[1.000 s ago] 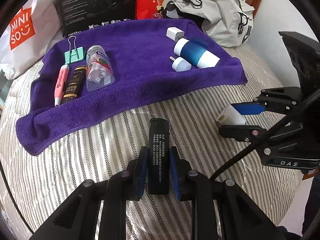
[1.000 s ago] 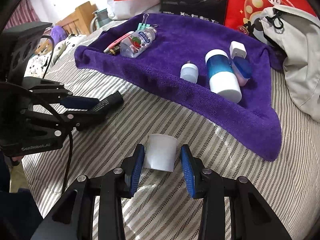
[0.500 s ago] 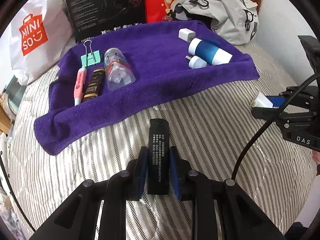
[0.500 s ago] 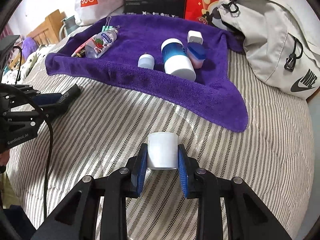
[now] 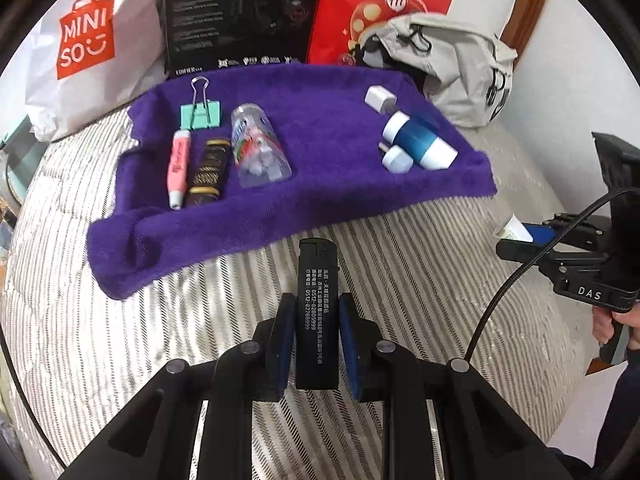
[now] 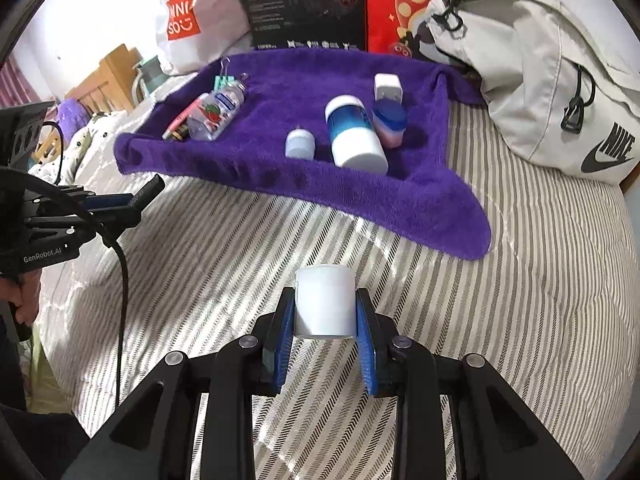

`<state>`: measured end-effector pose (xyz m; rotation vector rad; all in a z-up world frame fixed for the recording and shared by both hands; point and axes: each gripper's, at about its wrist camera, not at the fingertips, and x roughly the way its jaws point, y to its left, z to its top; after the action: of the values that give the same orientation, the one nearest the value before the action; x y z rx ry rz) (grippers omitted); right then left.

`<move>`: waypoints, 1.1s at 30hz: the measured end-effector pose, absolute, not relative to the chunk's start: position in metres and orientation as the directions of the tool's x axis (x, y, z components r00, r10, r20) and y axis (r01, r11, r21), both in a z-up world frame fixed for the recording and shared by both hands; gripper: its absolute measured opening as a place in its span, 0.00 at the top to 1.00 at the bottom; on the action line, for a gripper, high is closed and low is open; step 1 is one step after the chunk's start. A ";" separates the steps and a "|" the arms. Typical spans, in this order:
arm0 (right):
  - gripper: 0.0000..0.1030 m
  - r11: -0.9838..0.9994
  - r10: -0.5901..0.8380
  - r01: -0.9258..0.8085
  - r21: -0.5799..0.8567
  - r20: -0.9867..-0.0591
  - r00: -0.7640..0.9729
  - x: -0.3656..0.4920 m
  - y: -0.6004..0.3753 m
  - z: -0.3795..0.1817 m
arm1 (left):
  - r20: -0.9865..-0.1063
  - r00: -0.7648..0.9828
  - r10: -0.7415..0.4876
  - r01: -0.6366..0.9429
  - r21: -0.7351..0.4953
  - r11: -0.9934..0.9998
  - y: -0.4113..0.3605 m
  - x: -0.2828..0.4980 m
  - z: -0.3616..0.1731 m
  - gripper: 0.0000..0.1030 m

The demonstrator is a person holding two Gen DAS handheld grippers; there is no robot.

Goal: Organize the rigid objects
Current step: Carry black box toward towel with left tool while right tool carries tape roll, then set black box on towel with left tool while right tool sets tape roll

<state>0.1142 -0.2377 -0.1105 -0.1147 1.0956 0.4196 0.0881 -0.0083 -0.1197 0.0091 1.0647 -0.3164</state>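
Note:
My left gripper (image 5: 316,312) is shut on a black lighter (image 5: 317,304), held above the striped bed short of the purple towel (image 5: 320,168). My right gripper (image 6: 325,308) is shut on a white cylindrical container (image 6: 325,300), also over the bed in front of the towel (image 6: 288,168). On the towel's left lie a green binder clip (image 5: 200,114), a pink pen (image 5: 179,168), a dark tube (image 5: 208,174) and a clear bottle (image 5: 260,148). On its right lie a white charger (image 5: 379,98), a blue-and-white bottle (image 5: 418,146) and a small white cap (image 5: 396,159).
A grey backpack (image 6: 540,72) sits at the towel's right. A white shopping bag (image 5: 84,48), a black box (image 5: 240,12) and a red bag (image 5: 380,4) stand behind it. A pink-and-blue case (image 6: 390,122) lies by the bottle. The bed edge drops off on the right.
Both grippers pulled back from each other and from the towel; the views rose and swung. The right gripper's fingers closed fully onto the white container. The lighter stays gripped.

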 end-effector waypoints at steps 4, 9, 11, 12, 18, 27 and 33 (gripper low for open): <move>0.72 0.902 0.310 -0.409 0.137 -0.866 0.393 0.115 -0.236 -0.102 | -0.853 0.462 -0.243 0.258 -0.133 0.957 -0.004 0.090 -0.108 0.80; 0.72 0.892 0.333 -0.426 0.151 -0.856 0.394 0.118 -0.234 -0.095 | -0.845 0.478 -0.241 0.250 -0.132 0.959 0.003 0.098 -0.097 0.80; 0.72 0.888 0.349 -0.429 0.165 -0.850 0.395 0.121 -0.234 -0.092 | -0.841 0.484 -0.243 0.249 -0.134 0.959 0.006 0.103 -0.092 0.80; 0.72 0.887 0.350 -0.432 0.164 -0.848 0.398 0.122 -0.233 -0.090 | -0.840 0.487 -0.240 0.246 -0.132 0.960 0.008 0.106 -0.090 0.80; 0.72 0.878 0.371 -0.451 0.163 -0.826 0.425 0.145 -0.227 -0.075 | -0.835 0.504 -0.220 0.224 -0.119 0.967 0.018 0.128 -0.083 0.80; 0.72 0.863 0.373 -0.489 0.126 -0.812 0.449 0.211 -0.199 -0.065 | -0.829 0.516 -0.214 0.201 -0.126 0.971 0.033 0.156 -0.079 0.80; 0.72 0.871 0.338 -0.481 0.096 -0.828 0.447 0.268 -0.174 -0.080 | -0.832 0.512 -0.216 0.192 -0.134 0.972 0.040 0.164 -0.080 0.80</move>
<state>0.2678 -0.1735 -0.0795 -0.1616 0.9842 0.5102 0.1643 0.0404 -0.0802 -0.0260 1.0042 -0.2454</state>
